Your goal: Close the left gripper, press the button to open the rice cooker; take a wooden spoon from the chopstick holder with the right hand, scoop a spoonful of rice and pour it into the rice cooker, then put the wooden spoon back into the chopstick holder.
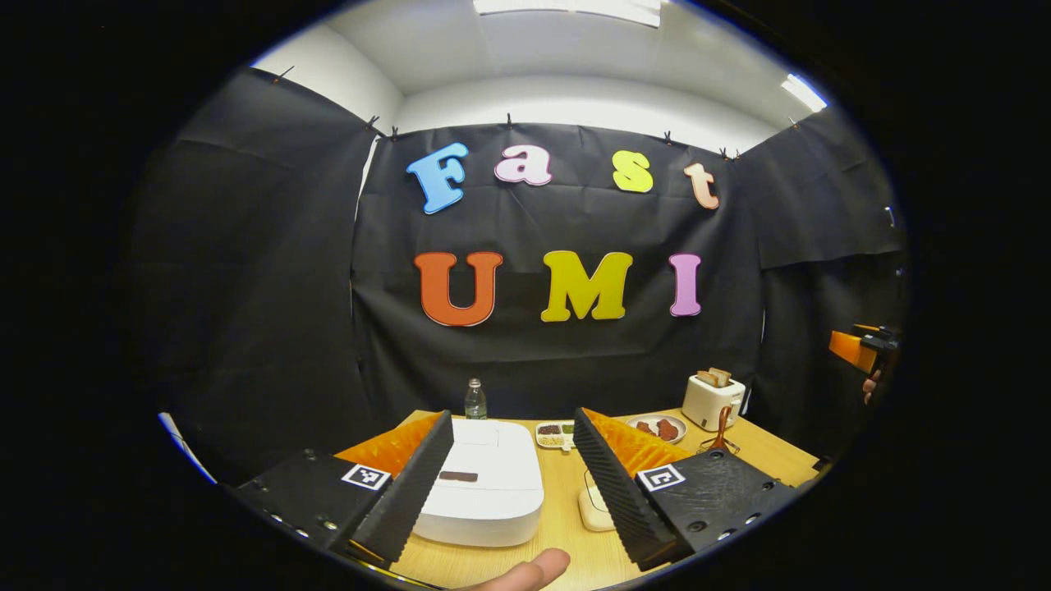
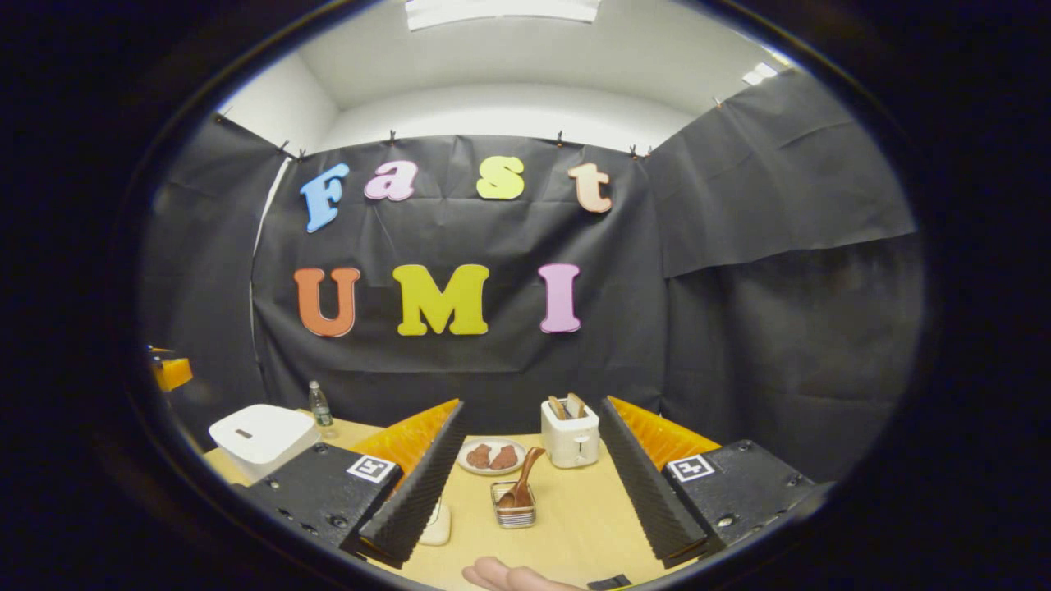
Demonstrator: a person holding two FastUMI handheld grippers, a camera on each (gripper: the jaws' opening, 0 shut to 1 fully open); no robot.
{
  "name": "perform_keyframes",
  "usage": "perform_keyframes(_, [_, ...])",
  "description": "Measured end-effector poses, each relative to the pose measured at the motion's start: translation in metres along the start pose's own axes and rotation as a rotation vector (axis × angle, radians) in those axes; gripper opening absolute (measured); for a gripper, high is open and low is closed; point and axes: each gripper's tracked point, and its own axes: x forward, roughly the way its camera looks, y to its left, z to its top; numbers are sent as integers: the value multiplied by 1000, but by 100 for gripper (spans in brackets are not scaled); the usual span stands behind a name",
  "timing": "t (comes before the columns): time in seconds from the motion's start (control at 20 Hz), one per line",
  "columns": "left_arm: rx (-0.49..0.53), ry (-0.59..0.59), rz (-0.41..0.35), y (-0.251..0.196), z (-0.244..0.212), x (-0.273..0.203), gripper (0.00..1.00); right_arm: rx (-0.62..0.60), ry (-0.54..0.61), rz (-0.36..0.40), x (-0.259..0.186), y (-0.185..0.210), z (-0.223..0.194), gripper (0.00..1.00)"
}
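1. Fingertip of the person's hand (image 1: pixel 525 570) pokes in at the near edge of the desk (image 1: pixel 566 525) in the left gripper view, just below the left tool (image 1: pixel 513 484), whose two fingers are spread wide apart and grasp nothing.
2. Between those fingers sits the white rice cooker (image 1: pixel 480 484), lid down, at the desk's left side; its dark button (image 1: pixel 458 476) lies on the lid's near part.
3. Right tool (image 2: pixel 530 484) is likewise released, holding nothing, hovering over the near edge of the desk in the right gripper view.
4. Straight ahead of it, the wooden spoon (image 2: pixel 521 484) leans in the wire chopstick holder (image 2: pixel 513 513), mid-desk, in front of the plate (image 2: pixel 491 457) and toaster (image 2: pixel 569 435).
5. A divided dish (image 1: pixel 556 435), apparently holding grains, stands behind the cooker near the desk's back edge; I cannot tell which part holds the rice.
6. Judged stage: the very start, lid unopened.
7. To do it well: clench the left tool fully first, so the joined tips form one blunt point; bring it down squarely onto the button, pressing along the lid's normal so it does not skid, and keep clear of the lid's upward swing.
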Motion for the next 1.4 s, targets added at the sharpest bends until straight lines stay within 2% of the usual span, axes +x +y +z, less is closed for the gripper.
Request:
perform_keyframes(0.4, [-4,37,-19,5,-18,8,94,3,5,8,7,2,-14,100])
perform_keyframes(0.65, [51,80,59,36,-39,24,94,6,-20,22,10,5,-23,100])
perform_keyframes(0.8, [-21,113,33,36,-53,35,94,-6,-9,35,15,12,-37,100])
perform_keyframes(0.9, [-65,142,5,34,-63,42,90,-9,-9,45,18,15,-42,100])
perform_keyframes(1.0, [-73,184,-2,38,-76,50,78,-9,-4,42,20,14,-49,100])
perform_keyframes(1.05, [-69,191,1,40,-78,54,69,-7,-2,43,22,15,-53,100])
perform_keyframes(1.1, [-66,199,2,42,-81,56,78,-3,3,49,23,18,-56,100])
perform_keyframes(1.15, [-64,214,-3,43,-83,59,54,0,9,57,23,20,-59,100])
perform_keyframes(1.25, [-49,236,7,44,-92,65,49,2,18,71,24,24,-65,100])
perform_keyframes(1.3, [-39,238,9,48,-94,70,64,0,19,74,25,25,-67,100])
perform_keyframes(1.35, [-41,269,-9,43,-102,70,35,-1,22,74,26,24,-71,100])
perform_keyframes(1.4, [-52,294,-18,41,-108,71,41,-3,28,73,27,24,-74,100])
